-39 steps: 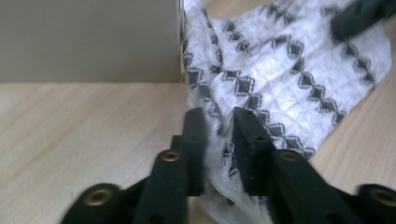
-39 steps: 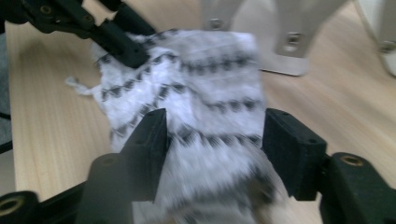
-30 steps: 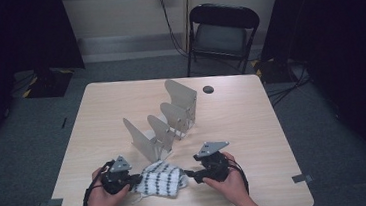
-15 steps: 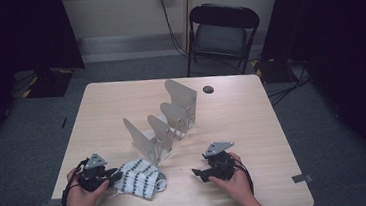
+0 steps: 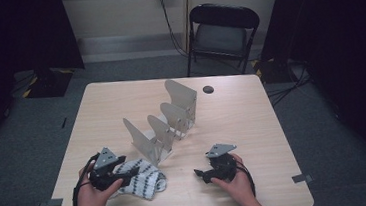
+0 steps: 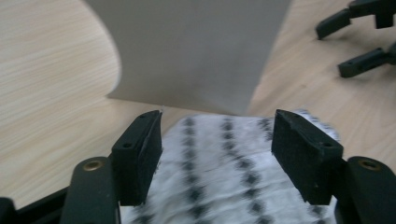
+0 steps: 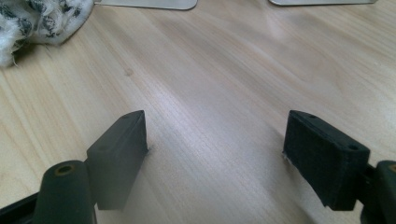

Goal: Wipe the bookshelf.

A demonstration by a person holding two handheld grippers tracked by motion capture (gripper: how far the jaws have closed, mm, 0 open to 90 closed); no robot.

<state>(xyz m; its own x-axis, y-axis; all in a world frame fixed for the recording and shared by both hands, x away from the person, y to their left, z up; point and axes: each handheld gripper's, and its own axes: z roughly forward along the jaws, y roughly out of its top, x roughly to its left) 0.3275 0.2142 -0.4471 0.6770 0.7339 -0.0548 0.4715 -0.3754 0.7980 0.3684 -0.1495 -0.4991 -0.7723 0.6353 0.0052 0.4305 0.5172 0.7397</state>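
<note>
The patterned cloth (image 5: 140, 177) lies crumpled on the near left part of the table (image 5: 253, 127), just in front of the first plate of the metal rack (image 5: 163, 125). It is white with rows of dark marks.

On the left, the left gripper (image 5: 129, 172) is over the cloth's left end. In the left gripper view its two black pads (image 6: 140, 154) stand apart, with the cloth (image 6: 224, 172) under and between them, and they do not press it. These jaws have just been opening, so I judge the cloth is released. The plate of the rack (image 6: 191, 51) stands very close behind the cloth there.

In the middle the rack's upright plates go away from the person in a row. A small dark disc (image 5: 208, 89) lies far behind.

On the right, the right gripper (image 5: 201, 174) rests over bare wood, well apart from the cloth. Its jaws have also just been opening and nothing is between them; the cloth's edge (image 7: 37, 21) shows in the far corner of its own view.

What could go wrong: the cloth is bunched close to the rack, so a new grasp may catch several layers, or the gripper may knock the first plate.

Compared with a second ago, both grippers were then together at the cloth in the middle; now the cloth sits more to the left and the hands are wide apart.
</note>
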